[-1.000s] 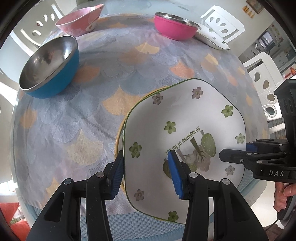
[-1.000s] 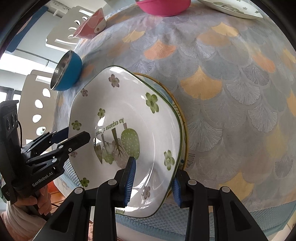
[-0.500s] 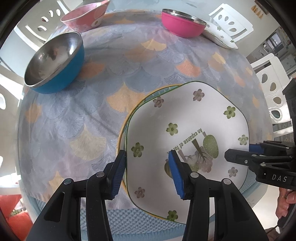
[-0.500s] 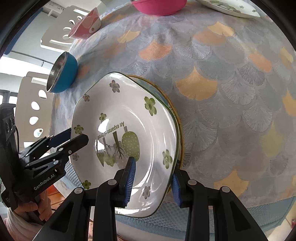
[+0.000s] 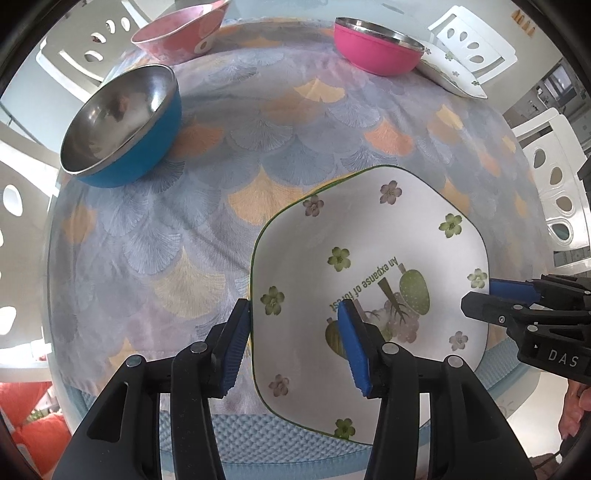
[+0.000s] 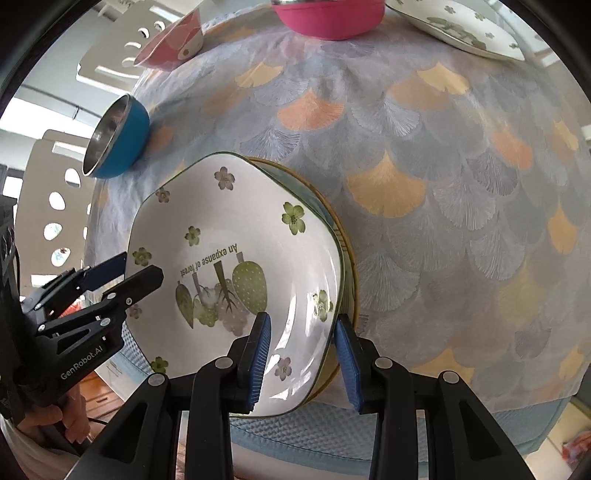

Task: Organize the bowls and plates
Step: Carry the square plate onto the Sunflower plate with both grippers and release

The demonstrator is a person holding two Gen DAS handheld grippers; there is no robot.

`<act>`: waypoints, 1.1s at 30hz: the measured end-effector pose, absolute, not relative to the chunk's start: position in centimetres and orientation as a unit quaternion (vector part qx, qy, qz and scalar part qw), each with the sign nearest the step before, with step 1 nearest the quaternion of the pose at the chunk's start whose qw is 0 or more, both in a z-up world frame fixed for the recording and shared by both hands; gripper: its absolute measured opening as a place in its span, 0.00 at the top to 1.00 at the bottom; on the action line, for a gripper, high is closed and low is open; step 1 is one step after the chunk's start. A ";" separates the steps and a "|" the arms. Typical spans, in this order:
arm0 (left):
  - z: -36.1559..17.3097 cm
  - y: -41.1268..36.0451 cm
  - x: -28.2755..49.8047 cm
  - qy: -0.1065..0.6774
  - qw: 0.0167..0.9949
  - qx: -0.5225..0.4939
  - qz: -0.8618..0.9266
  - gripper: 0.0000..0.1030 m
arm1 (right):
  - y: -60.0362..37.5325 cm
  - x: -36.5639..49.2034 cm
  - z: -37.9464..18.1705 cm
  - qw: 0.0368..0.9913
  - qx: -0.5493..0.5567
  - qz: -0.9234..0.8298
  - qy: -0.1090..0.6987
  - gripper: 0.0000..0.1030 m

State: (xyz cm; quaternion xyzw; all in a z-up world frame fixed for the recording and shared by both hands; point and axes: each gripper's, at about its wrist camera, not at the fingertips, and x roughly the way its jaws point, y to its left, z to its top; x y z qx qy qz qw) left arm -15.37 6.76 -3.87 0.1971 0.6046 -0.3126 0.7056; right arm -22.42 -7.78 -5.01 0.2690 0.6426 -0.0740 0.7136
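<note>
A white plate with green flowers and a cactus print (image 5: 369, 258) (image 6: 236, 258) lies on top of a yellow-rimmed plate (image 6: 349, 266) near the table's front edge. My left gripper (image 5: 295, 347) is open, its jaws straddling the white plate's left rim. My right gripper (image 6: 301, 354) is open, its jaws straddling the plate's right rim. Each gripper also shows in the other's view: the right one (image 5: 517, 306), the left one (image 6: 110, 280). A blue steel bowl (image 5: 122, 125), a pink patterned bowl (image 5: 181, 29), a magenta bowl (image 5: 376, 48) and another white plate (image 5: 450, 74) stand farther back.
The round table carries a fan-patterned cloth (image 5: 240, 166) over a light blue cover (image 5: 258, 428). White chairs (image 5: 554, 173) stand around it. The stacked plates sit close to the table's near edge.
The white plate has settled lower onto the yellow-rimmed plate and now covers it more squarely. Both grippers stay open around its rims.
</note>
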 end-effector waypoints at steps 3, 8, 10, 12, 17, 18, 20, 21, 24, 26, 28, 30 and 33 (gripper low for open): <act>-3.9 6.6 -15.3 0.607 0.705 0.201 -0.307 0.56 | -8.1 -22.5 -5.0 0.713 0.275 -0.071 0.640 0.66; -3.9 6.4 -15.2 0.611 0.705 0.203 -0.298 0.55 | -8.2 -22.5 -4.6 0.721 0.267 -0.068 0.635 0.66; -4.0 6.1 -15.2 0.612 0.705 0.204 -0.295 0.54 | -8.3 -22.6 -4.6 0.722 0.270 -0.065 0.634 0.66; -4.0 5.8 -15.2 0.614 0.705 0.204 -0.290 0.54 | -8.4 -22.7 -4.7 0.722 0.272 -0.062 0.633 0.66; -4.2 5.5 -15.1 0.619 0.707 0.206 -0.274 0.52 | -8.7 -22.8 -4.5 0.726 0.267 -0.060 0.632 0.66; -4.4 5.4 -15.1 0.622 0.707 0.206 -0.268 0.52 | -8.8 -22.9 -4.6 0.725 0.269 -0.059 0.632 0.66; -4.6 5.4 -15.0 0.627 0.705 0.205 -0.260 0.52 | -8.9 -22.8 -4.7 0.723 0.273 -0.057 0.632 0.66; -4.7 5.4 -15.0 0.628 0.705 0.204 -0.258 0.52 | -9.0 -22.8 -4.7 0.722 0.276 -0.055 0.632 0.66; -4.8 5.5 -14.8 0.633 0.706 0.201 -0.247 0.52 | -9.3 -22.8 -4.7 0.725 0.277 -0.053 0.629 0.66; -4.6 5.5 -14.7 0.636 0.706 0.197 -0.240 0.52 | -9.7 -22.9 -4.7 0.726 0.279 -0.049 0.626 0.66; -4.2 5.5 -14.4 0.637 0.708 0.194 -0.234 0.52 | -10.1 -23.0 -4.6 0.729 0.284 -0.043 0.621 0.66; -3.3 5.3 -13.8 0.638 0.712 0.187 -0.227 0.51 | -10.9 -23.2 -4.2 0.735 0.293 -0.036 0.611 0.66; -1.6 4.7 -13.0 0.632 0.721 0.177 -0.223 0.45 | -12.7 -23.4 -3.3 0.735 0.305 -0.021 0.605 0.66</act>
